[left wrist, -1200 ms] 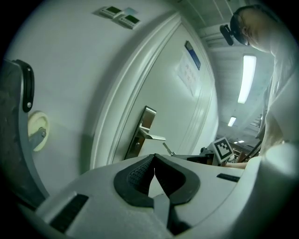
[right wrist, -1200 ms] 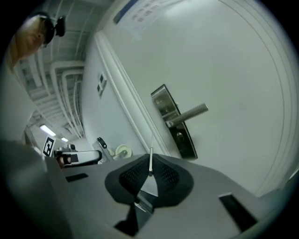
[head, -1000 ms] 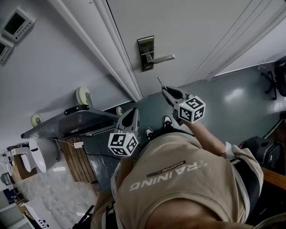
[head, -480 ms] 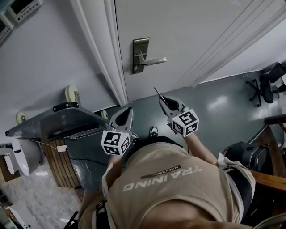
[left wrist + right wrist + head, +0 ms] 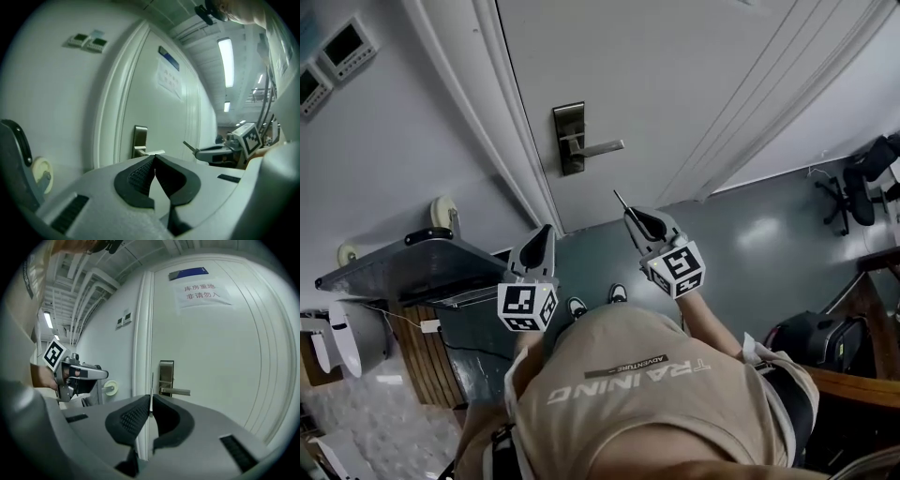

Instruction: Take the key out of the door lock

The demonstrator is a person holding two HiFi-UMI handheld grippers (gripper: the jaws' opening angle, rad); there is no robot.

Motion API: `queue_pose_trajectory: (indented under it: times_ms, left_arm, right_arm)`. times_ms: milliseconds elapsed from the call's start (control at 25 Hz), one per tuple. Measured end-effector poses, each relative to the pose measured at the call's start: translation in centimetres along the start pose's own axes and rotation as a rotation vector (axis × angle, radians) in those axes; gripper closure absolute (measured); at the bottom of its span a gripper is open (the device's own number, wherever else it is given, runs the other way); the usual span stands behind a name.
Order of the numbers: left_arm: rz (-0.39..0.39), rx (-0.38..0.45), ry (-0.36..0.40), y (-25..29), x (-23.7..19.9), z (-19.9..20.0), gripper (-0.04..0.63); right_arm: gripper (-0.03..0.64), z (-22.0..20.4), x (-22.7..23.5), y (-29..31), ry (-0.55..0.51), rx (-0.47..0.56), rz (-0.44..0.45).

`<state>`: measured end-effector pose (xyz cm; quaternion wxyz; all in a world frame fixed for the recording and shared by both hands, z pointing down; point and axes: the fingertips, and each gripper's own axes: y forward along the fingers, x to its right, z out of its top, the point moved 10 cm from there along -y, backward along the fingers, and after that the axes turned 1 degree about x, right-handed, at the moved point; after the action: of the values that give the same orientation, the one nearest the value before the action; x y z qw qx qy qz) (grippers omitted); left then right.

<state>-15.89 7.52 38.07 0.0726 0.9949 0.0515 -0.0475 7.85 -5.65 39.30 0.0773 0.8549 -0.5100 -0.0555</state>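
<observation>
Key (image 5: 151, 385) clamped in right hand-held gripper (image 5: 630, 214), shaft pointing far-left toward lock plate (image 5: 569, 139), well apart; left hand-held gripper (image 5: 546, 230) closed, empty.

A thin silver metal key (image 5: 621, 201) sticks out, pinched in the right gripper (image 5: 633, 217), well apart from the lock; the rectangular brushed-steel lock plate (image 5: 570, 139) sits on the white door (image 5: 694, 75), its lever handle (image 5: 598, 148) level.

One door (image 5: 675, 84), one lock plate (image 5: 569, 139) and one lever handle (image 5: 598, 148), all beyond the fingers (image 5: 131, 420). One key (image 5: 151, 390), between the right gripper (image 5: 630, 214) fingers. Two grippers, counting the left gripper (image 5: 540, 232). Two wall panels (image 5: 347, 45) (image 5: 311, 86), one paper notice (image 5: 201, 290), one blue sign (image 5: 189, 273), one office chair (image 5: 862, 173).
</observation>
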Motion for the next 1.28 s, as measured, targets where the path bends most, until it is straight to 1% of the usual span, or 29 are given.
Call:
queue_pose_trajectory:
  times_ms: [80, 120, 240, 360, 520, 600, 680, 760, 840, 960, 1040, 1200, 1280]
  left_arm:
    - [0.043, 0.063, -0.008, -0.2, 0.2, 0.8, 0.589]
    - [0.047, 0.077, -0.019, 0.0, 0.3, 1.0, 0.589]
    - [0.039, 0.068, -0.037, 0.6, 0.7, 0.9, 0.589]
    - [0.04, 0.066, -0.034, 0.5, 1.4, 1.1, 0.589]
    - [0.12, 0.146, -0.014, -0.5, 1.6, 2.4, 0.589]
    - [0.131, 0.168, -0.018, -1.0, 1.4, 2.8, 0.589]
    - [0.128, 0.161, -0.021, -1.2, 1.0, 2.8, 0.589]
    - [0.128, 0.14, -0.028, -1.5, 0.7, 2.5, 0.589]
    - [0.109, 0.115, -0.035, -1.6, 0.7, 2.4, 0.589]
    - [0.051, 0.056, -0.017, -1.0, 0.3, 2.1, 0.589]
    - [0.049, 0.038, -0.003, -0.8, -0.1, 2.2, 0.589]
    - [0.065, 0.068, -0.003, -1.2, 0.1, 2.8, 0.589]
    - [0.064, 0.078, -0.013, -0.9, 0.1, 2.8, 0.589]
  right_arm:
    - [0.591, 0.5, 0.5, -0.6, 0.001, 0.023, 0.003]
    - [0.591, 0.9, 0.7, -0.8, -0.004, 0.037, 0.004]
    - [0.591, 1.6, 1.4, -1.3, -0.017, 0.053, 0.005]
    - [0.591, 2.0, 1.7, -1.5, -0.008, 0.064, 0.02]
    - [0.591, 3.0, 2.0, -0.9, 0.017, 0.095, 0.046]
    - [0.591, 3.3, 1.9, -0.3, 0.036, 0.11, 0.067]
    - [0.591, 3.5, 1.7, 0.5, 0.059, 0.125, 0.074]
    - [0.591, 3.8, 1.6, 1.0, 0.105, 0.146, 0.074]
    - [0.591, 4.1, 1.1, 1.3, 0.132, 0.163, 0.087]
    - [0.591, 4.5, 0.6, 1.9, 0.071, 0.162, 0.101]
    - [0.591, 4.7, 0.5, 2.2, 0.04, 0.162, 0.093]
    - [0.591, 4.5, 0.6, 1.6, 0.023, 0.146, 0.091]
    - [0.591, 4.4, 0.9, 1.4, 0.018, 0.141, 0.074]
